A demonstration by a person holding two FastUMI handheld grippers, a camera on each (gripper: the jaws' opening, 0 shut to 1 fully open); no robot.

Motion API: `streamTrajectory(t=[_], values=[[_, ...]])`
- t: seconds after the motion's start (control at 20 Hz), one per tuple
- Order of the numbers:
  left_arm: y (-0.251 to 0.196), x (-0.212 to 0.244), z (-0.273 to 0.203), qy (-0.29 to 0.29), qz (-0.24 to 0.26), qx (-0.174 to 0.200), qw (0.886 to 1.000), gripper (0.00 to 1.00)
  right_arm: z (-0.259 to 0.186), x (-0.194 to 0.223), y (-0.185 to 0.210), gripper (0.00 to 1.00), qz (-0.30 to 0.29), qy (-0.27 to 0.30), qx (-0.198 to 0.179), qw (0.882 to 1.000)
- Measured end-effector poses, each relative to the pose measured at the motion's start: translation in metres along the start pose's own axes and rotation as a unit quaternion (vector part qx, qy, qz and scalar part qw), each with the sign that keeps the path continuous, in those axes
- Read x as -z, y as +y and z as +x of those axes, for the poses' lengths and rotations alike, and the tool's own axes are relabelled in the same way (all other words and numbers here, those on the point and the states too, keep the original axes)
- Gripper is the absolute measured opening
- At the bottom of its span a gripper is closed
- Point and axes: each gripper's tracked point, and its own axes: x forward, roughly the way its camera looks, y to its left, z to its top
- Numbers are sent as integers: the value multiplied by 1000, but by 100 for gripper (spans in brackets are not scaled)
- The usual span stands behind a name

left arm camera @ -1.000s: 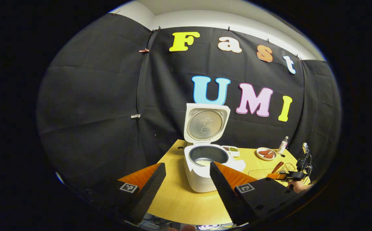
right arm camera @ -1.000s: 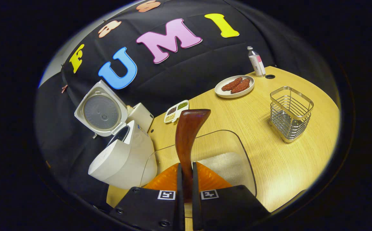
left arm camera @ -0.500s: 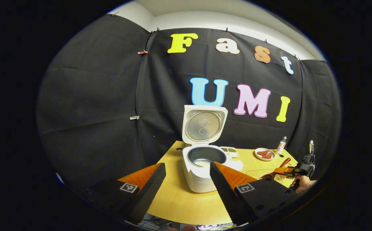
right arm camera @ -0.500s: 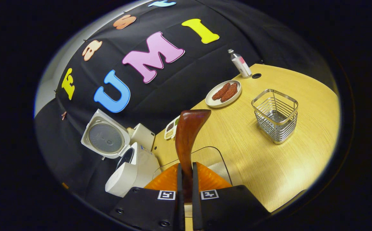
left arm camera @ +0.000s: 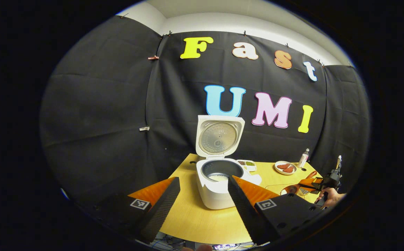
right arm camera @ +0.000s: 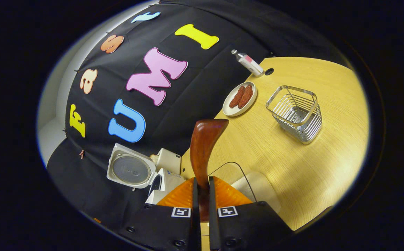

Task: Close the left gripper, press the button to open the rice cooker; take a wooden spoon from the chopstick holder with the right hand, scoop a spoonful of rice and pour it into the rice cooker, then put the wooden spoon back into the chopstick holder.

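Rice cooker [left arm camera: 218, 181] on the table [left arm camera: 195, 219] with lid raised, left gripper [left arm camera: 203, 195] in front of it — fingers spread wide, right gripper [right arm camera: 201, 195] to the cooker's right, fingers clamped on the wooden spoon [right arm camera: 203, 146], wire chopstick holder [right arm camera: 296, 113] farther right — beside a plate [right arm camera: 238, 99].

The left gripper [left arm camera: 202, 195] had black housings, each bearing a small white square tag with a black pattern, and textured wedge-shaped fingers. The right gripper [right arm camera: 201, 202] at the bottom centre of the right gripper view had matching black blocks, two tags and round screws near the lower edge.
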Motion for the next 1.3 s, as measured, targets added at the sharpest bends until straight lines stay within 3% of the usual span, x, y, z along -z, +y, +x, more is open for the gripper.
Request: streamTrajectory(t=[0.25,0.7,0.95,1.3], values=[[-1,-1,1,-2,0,0,1000,95,-7,-12,29,14,38,-10,-25,999],[13,8,7,-1,4,-13,1000,95,5,-13,133,13,47,-10,-90,995],[24,13,8,2,2,-13,1000,95,26,-2,208,13,19,-8,-130,991],[46,17,10,4,7,-28,1000,95,81,30,278,13,18,7,-150,988]])
